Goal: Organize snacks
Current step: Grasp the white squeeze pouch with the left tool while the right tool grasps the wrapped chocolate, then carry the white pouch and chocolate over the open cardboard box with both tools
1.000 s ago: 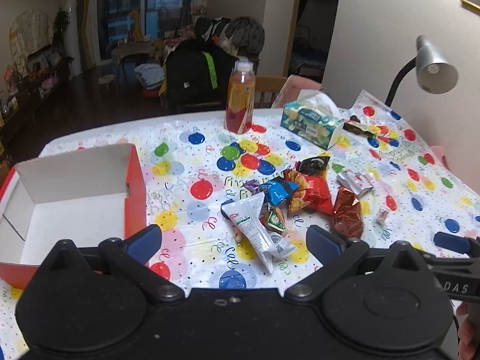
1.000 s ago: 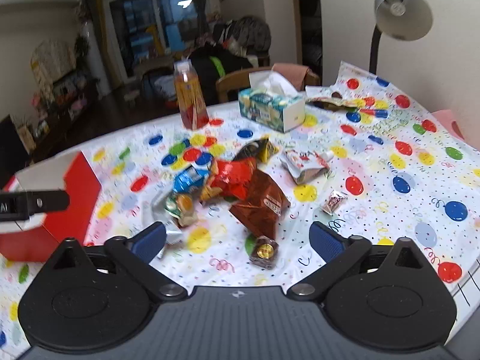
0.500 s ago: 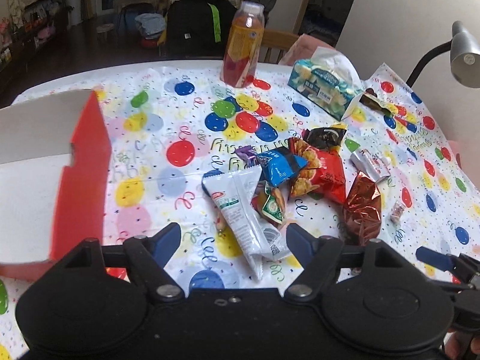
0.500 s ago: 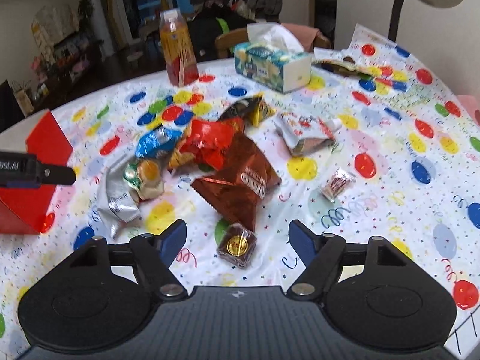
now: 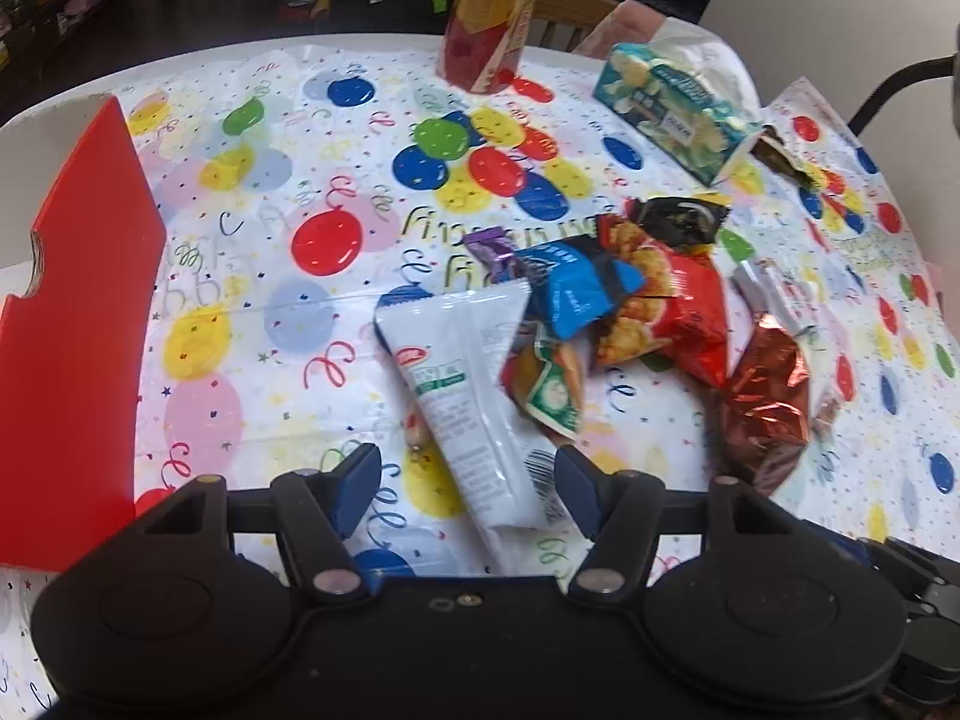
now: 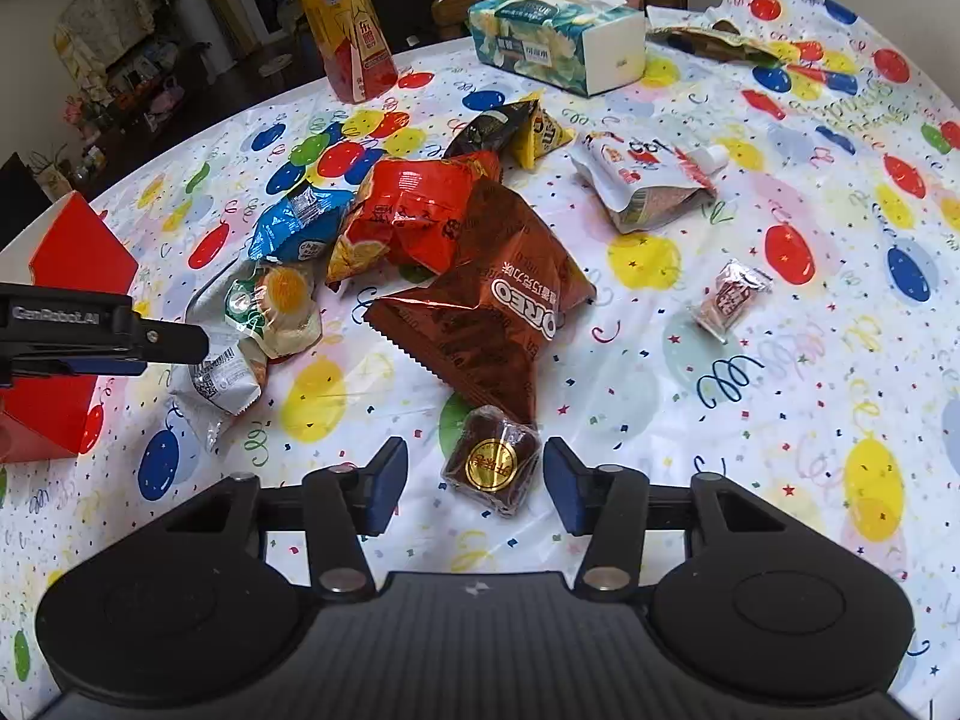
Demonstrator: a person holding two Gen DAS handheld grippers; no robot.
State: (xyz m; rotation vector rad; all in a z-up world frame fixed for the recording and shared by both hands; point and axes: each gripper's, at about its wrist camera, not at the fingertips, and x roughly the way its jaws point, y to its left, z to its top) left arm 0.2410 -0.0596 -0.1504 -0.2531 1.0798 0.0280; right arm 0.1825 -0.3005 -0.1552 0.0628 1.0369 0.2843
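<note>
A pile of snack packets lies mid-table on a balloon-print cloth. My left gripper (image 5: 468,489) is open, its blue pads either side of the near end of a long white packet (image 5: 465,372). My right gripper (image 6: 474,489) is open too, straddling a small brown wrapped cake with a gold sticker (image 6: 491,461). Behind the cake lie a brown Oreo bag (image 6: 492,312), a red chip bag (image 6: 414,210), a blue packet (image 6: 300,222) and a green-and-orange packet (image 6: 276,306). An open red box (image 5: 78,324) stands at the left. The left gripper's finger (image 6: 120,333) shows in the right wrist view.
A juice bottle (image 6: 348,18) and a tissue box (image 6: 558,36) stand at the back. A white spouted pouch (image 6: 648,180), a black-and-yellow packet (image 6: 516,129) and a small pink candy (image 6: 729,297) lie right of the pile. A lamp arm (image 5: 894,84) rises at the far right.
Both grippers have dropped and moved forward toward the pile. Their fingers have narrowed, the left around the white packet's end, the right around the brown cake.
</note>
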